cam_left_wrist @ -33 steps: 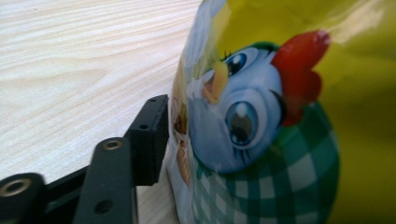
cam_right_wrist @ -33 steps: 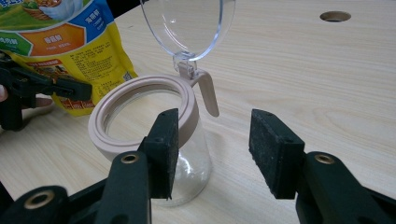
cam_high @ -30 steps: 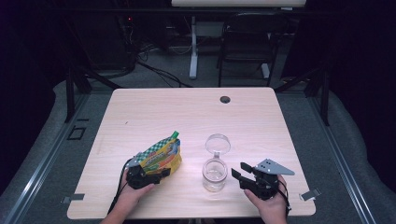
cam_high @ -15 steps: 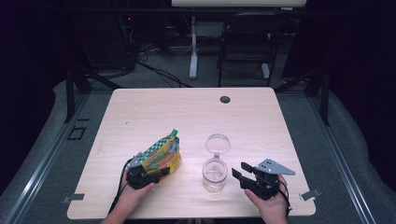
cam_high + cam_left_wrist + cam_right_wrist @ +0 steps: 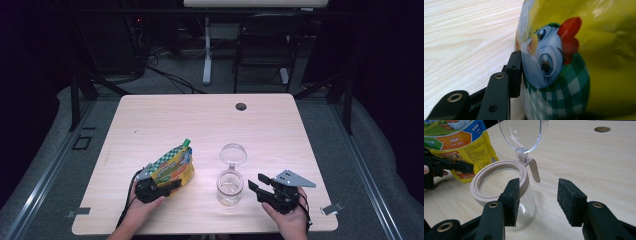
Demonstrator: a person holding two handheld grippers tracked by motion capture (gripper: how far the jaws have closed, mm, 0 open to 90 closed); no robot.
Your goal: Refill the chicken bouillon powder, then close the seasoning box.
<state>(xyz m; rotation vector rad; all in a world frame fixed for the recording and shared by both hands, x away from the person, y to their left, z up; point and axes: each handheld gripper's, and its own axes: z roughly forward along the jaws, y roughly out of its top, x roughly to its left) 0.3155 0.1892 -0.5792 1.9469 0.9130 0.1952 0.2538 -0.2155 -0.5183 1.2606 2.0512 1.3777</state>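
Snack bag (image 5: 172, 166), yellow with green check, lies on our table's (image 5: 200, 120) left near part; our left gripper (image 5: 159, 189) has just been closing and presses its side. Just right stands a clear jar (image 5: 229, 186), apparently empty, lid (image 5: 233, 153) hinged open. Our right gripper (image 5: 261, 185) waits open beside it, holding nothing.

The left gripper (image 5: 161, 187) is held low, its jaws having just been closing. The right gripper (image 5: 256, 186) is held level, jaws parted.
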